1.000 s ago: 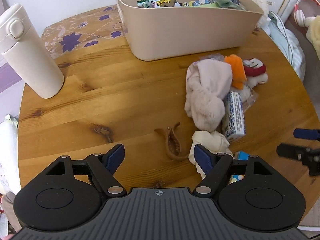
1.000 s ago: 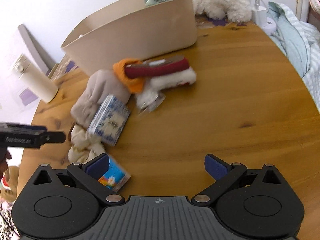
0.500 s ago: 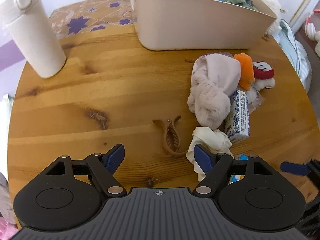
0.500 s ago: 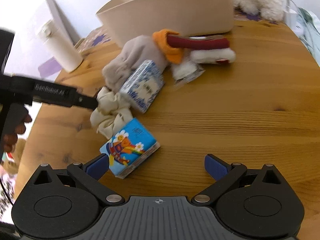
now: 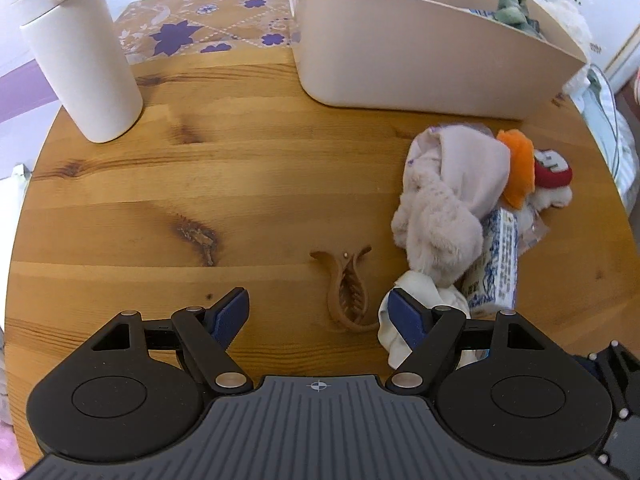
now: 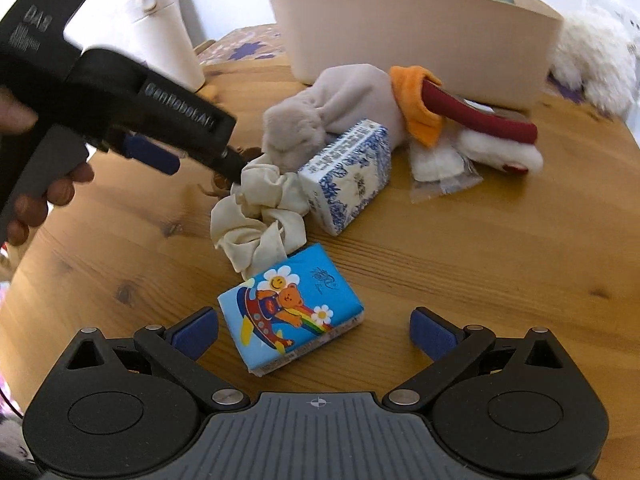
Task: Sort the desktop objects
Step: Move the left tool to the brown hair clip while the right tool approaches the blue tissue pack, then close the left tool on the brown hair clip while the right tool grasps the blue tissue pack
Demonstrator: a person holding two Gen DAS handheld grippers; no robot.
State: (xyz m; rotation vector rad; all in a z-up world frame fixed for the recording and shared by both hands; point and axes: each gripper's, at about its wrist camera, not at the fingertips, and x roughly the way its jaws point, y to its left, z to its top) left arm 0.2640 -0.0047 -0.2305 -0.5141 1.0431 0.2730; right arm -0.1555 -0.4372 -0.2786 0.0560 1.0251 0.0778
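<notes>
On the round wooden table, a brown hair claw clip lies between the fingers of my left gripper, nearer the right one. That gripper is open and touches nothing. A cream scrunchie sits just behind its right fingertip. My right gripper is open, with a blue cartoon tissue pack lying flat between its jaws, closer to the left pad and untouched. Behind it are the cream scrunchie and a blue-and-white tissue pack.
A beige bin holding several items stands at the back. A white thermos stands at the back left. A pink fluffy cloth, an orange piece and a red-and-white plush are piled on the right. A person's hand holds the left gripper.
My right gripper swung left and down, bringing the blue cartoon pack between its jaws. The left view rolled slightly and the claw clip now sits closer between its fingers.
</notes>
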